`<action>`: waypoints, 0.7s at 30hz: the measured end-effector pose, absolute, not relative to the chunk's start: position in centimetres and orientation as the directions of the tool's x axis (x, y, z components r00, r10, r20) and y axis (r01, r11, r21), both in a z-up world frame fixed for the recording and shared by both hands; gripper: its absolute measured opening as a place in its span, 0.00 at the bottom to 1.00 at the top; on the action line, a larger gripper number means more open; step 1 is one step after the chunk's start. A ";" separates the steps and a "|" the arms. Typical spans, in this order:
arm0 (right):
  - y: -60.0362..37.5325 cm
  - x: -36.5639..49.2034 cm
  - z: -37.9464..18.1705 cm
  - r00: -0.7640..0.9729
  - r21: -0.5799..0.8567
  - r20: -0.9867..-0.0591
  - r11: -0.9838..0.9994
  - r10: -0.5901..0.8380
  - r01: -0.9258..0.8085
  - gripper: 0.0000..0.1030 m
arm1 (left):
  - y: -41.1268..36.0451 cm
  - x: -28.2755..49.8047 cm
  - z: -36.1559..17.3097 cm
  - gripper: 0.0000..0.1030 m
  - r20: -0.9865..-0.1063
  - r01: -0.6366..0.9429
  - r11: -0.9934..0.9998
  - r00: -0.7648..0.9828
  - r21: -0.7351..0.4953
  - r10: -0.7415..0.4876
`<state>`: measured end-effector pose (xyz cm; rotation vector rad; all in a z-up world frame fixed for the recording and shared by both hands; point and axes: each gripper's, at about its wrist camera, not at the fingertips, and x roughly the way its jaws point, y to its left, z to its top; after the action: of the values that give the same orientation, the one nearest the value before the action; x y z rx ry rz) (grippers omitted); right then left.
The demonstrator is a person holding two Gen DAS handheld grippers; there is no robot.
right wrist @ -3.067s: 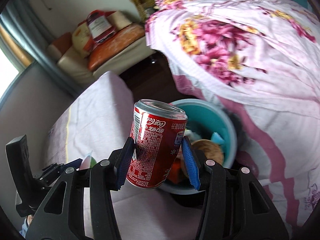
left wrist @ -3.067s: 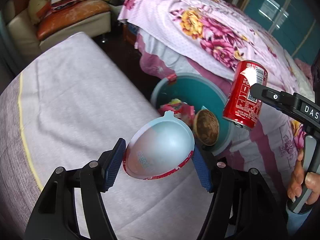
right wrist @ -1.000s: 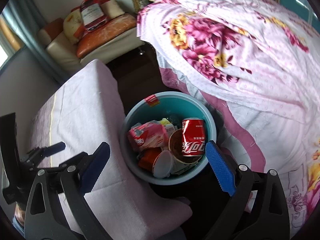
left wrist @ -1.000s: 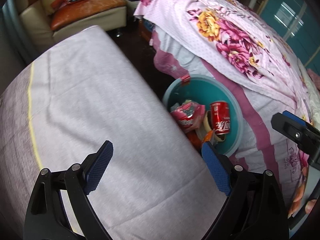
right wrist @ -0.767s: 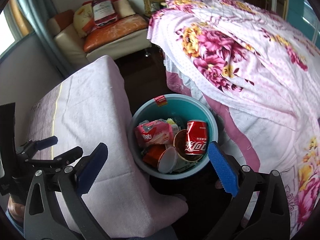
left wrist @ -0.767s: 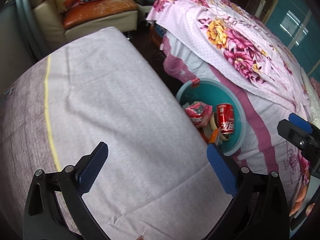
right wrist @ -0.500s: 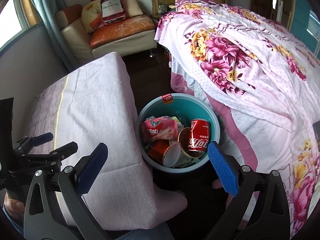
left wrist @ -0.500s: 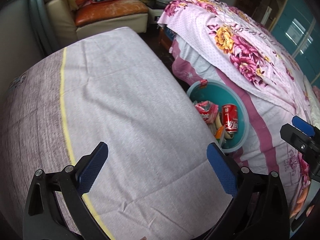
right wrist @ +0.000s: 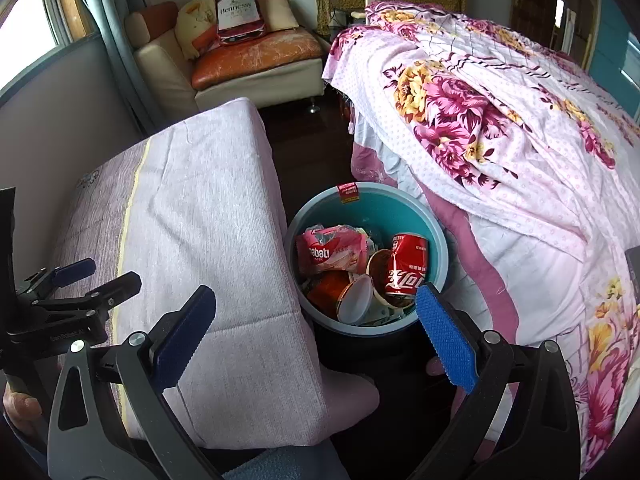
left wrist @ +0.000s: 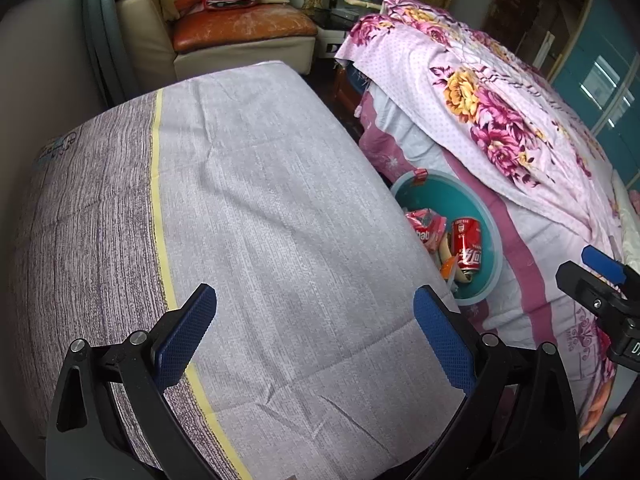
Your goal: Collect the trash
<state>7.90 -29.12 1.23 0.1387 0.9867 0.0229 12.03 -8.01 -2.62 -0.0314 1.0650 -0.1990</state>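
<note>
Now both tongs hang released and empty — left gripper (left wrist: 314, 330), right gripper (right wrist: 316, 334) — while the light, dentable cola can (right wrist: 406, 270), best pinched mid-body, lies in the teal bin (right wrist: 438, 240).

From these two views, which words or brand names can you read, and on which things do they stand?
"Hennessy": on the red bag on the sofa.
"nabati": on the pink wrapper in the bin.
Coca-Cola script logo: on the red can in the bin; its small print is too small to read.
Red sticker on the bin rim: too blurred to read.
</note>
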 end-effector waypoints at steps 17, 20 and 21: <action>-29.2 8.4 -0.2 0.528 0.145 -0.844 0.988 0.099 0.046 0.93 | -8.2 11.9 -3.2 0.96 -0.854 0.143 0.986 0.499 -0.086 -0.147; -29.3 8.4 -0.5 0.526 0.147 -0.845 0.988 0.100 0.048 0.93 | -8.4 11.9 -3.4 0.96 -0.855 0.146 0.985 0.497 -0.086 -0.149; -29.4 8.5 -0.7 0.524 0.148 -0.846 0.988 0.101 0.049 0.93 | -8.3 11.9 -3.5 0.96 -0.855 0.148 0.985 0.497 -0.086 -0.149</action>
<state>8.47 -29.38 -0.74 0.1609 1.0205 0.0309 11.88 -8.34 -3.49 -0.0014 1.0356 -0.1798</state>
